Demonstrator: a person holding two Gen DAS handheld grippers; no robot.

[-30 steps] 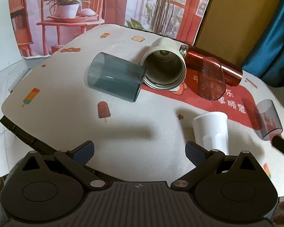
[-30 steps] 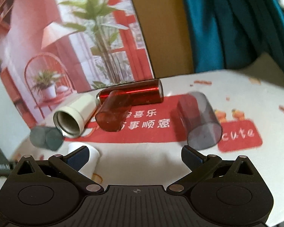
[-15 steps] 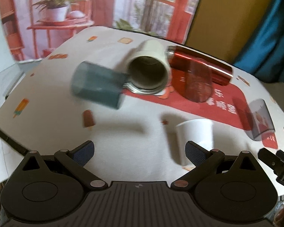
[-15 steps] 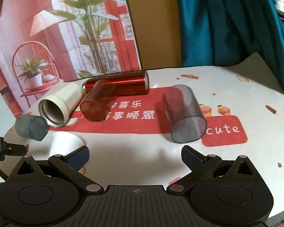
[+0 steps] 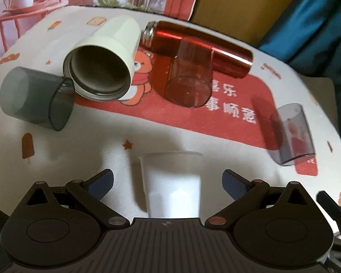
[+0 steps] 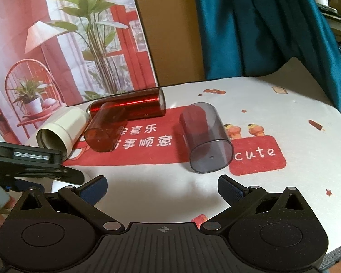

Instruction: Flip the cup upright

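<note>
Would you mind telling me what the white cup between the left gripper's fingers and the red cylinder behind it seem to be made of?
The white cup looks like thin matte plastic: slightly translucent wall, rolled rim. The red cylinder seems metal with a glossy finish: sharp light streaks, silvery threaded neck; coated plastic remains possible.

White cup (image 5: pixel 172 182) lower centre, metallic red flask (image 5: pixel 202 45) upper centre, smoky grey tumbler (image 5: pixel 34 97) left, popsicle-printed white bench (image 5: pixel 79 141)
</note>
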